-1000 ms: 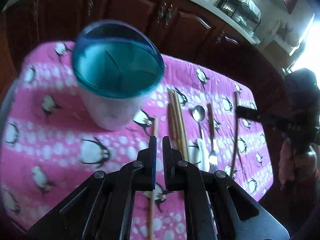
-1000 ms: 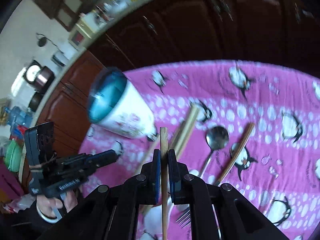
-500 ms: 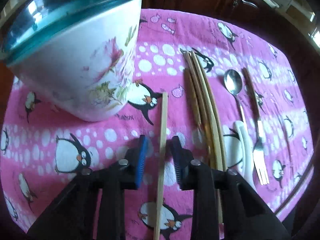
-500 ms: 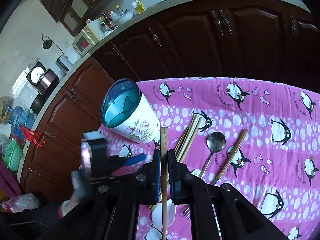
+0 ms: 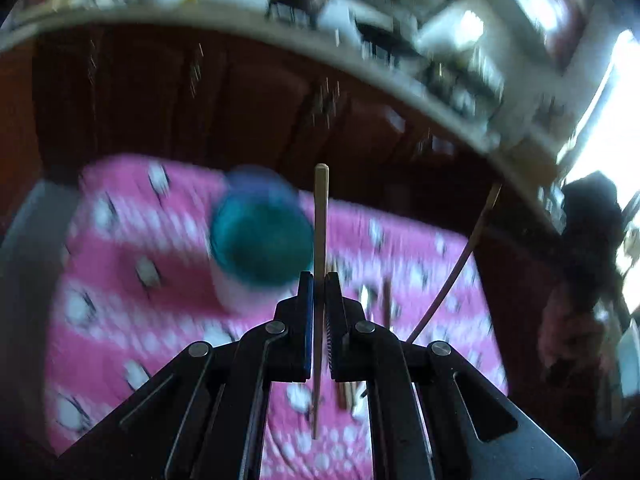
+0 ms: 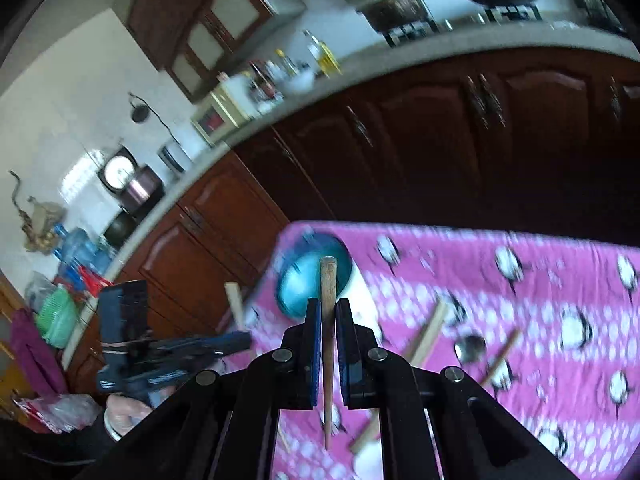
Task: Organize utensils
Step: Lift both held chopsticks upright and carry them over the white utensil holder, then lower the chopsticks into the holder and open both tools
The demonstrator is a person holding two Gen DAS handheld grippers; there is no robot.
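Note:
My left gripper (image 5: 319, 280) is shut on a pale wooden chopstick (image 5: 321, 216), held above the pink penguin cloth (image 5: 120, 320). The chopstick's end sticks up past the jaws. The white holder with a teal rim (image 5: 262, 248) stands just left of it, blurred. My right gripper (image 6: 328, 306) is shut on a darker chopstick (image 6: 328, 280), high above the holder (image 6: 308, 280). In the right wrist view the left gripper (image 6: 240, 338) hangs at the lower left with its chopstick (image 6: 235, 306). The right gripper's chopstick (image 5: 460, 264) shows as a thin line in the left wrist view.
Loose chopsticks (image 6: 428, 332), a metal spoon (image 6: 470, 348), a brown-handled utensil (image 6: 500, 356) and a white spoon (image 6: 368, 460) lie on the cloth (image 6: 520, 300). Dark wooden cabinets (image 6: 440, 140) and a crowded counter stand behind. A person's hand (image 6: 124, 412) holds the left gripper.
My left gripper opened around the chopstick lying beside the holder, shut on it and lifted it off the cloth. My right gripper rose with its chopstick still held.

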